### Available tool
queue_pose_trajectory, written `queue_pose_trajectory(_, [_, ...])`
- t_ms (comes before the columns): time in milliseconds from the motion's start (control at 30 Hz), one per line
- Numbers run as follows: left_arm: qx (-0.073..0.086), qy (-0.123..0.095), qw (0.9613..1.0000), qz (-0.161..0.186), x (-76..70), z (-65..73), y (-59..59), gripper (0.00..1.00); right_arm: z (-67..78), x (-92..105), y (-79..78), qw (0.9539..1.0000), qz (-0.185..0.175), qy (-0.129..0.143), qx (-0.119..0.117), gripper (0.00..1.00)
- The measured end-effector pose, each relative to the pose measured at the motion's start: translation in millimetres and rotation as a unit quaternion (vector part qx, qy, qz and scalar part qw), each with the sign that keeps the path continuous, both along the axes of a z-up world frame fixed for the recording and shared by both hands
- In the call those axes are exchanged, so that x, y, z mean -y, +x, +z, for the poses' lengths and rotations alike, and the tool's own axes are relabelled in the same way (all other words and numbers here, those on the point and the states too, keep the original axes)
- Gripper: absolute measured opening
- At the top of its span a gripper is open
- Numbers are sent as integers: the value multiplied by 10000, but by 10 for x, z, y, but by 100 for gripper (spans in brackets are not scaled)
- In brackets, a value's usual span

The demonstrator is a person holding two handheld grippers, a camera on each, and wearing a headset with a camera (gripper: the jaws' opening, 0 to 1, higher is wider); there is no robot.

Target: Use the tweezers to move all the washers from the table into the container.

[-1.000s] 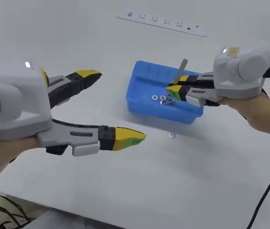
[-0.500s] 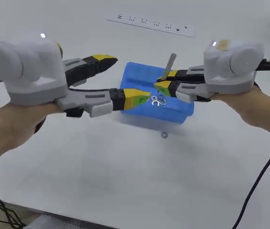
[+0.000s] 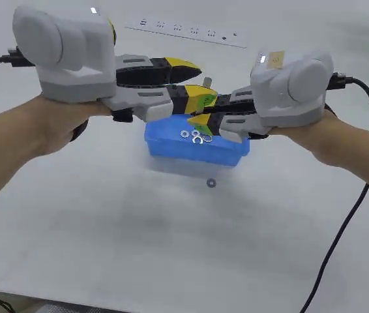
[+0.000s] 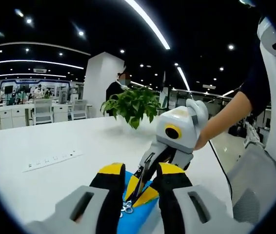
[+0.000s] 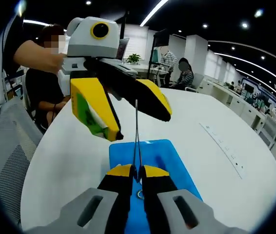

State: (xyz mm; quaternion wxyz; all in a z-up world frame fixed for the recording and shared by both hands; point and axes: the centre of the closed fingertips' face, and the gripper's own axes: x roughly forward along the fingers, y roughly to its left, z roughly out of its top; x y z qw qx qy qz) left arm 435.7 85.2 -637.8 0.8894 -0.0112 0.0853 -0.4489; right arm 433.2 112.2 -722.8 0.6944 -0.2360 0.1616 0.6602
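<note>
- Risk sat first in the handover of the thin grey metal tweezers (image 5: 137,131). The right gripper (image 3: 203,124) had its yellow-tipped jaws pressed together on them. The left gripper (image 3: 201,83) held its jaws apart, one to each side of the tweezers' free end, above the blue rectangular plastic container (image 3: 191,149).
- If the right gripper let go before the left one had closed, the tweezers would probably fall into the container or onto the white table (image 3: 139,235).
- A squeeze at a poor spot along the tweezers could twist them and leave the tips badly lined up for picking.
- The two grippers were very close together, so a bump between them could shake the tweezers loose.
- The small silver metal washer (image 3: 211,183) lay flat on the table just in front of the container, clear of its wall. Being thin and flat, it could easily skid away or slip from the tweezer tips.
- Counted: one pair of tweezers, one container, two grippers and one washer on the table.
- The cluster of washers (image 3: 196,135) inside the container looked like about four, but they overlapped too much to be sure.
- One white power strip (image 3: 184,30) lay far back on the table.
</note>
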Motion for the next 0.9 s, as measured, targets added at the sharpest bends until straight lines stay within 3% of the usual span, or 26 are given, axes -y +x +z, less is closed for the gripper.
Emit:
queue_pose_trajectory(267, [121,97,9989,-437,64,16,-83,17,-8,-8,-35,9998,204,-74,42,8])
queue_pose_trajectory(500, [129,403,9959,-800,123,-29,-141,9,-20,-3,-70,9989,410,-189,137,8])
queue_pose_trajectory(700, [383,776,9915,-970,105,-51,-129,6,-32,8,-71,9985,454,-241,161,9])
queue_pose_trajectory(733, [490,947,9892,-1007,94,-68,-127,5,-41,12,-74,9983,473,-268,186,9])
queue_pose_trajectory(900, [503,988,9885,-1025,96,-89,-138,4,-61,14,-102,9980,508,-312,219,9])
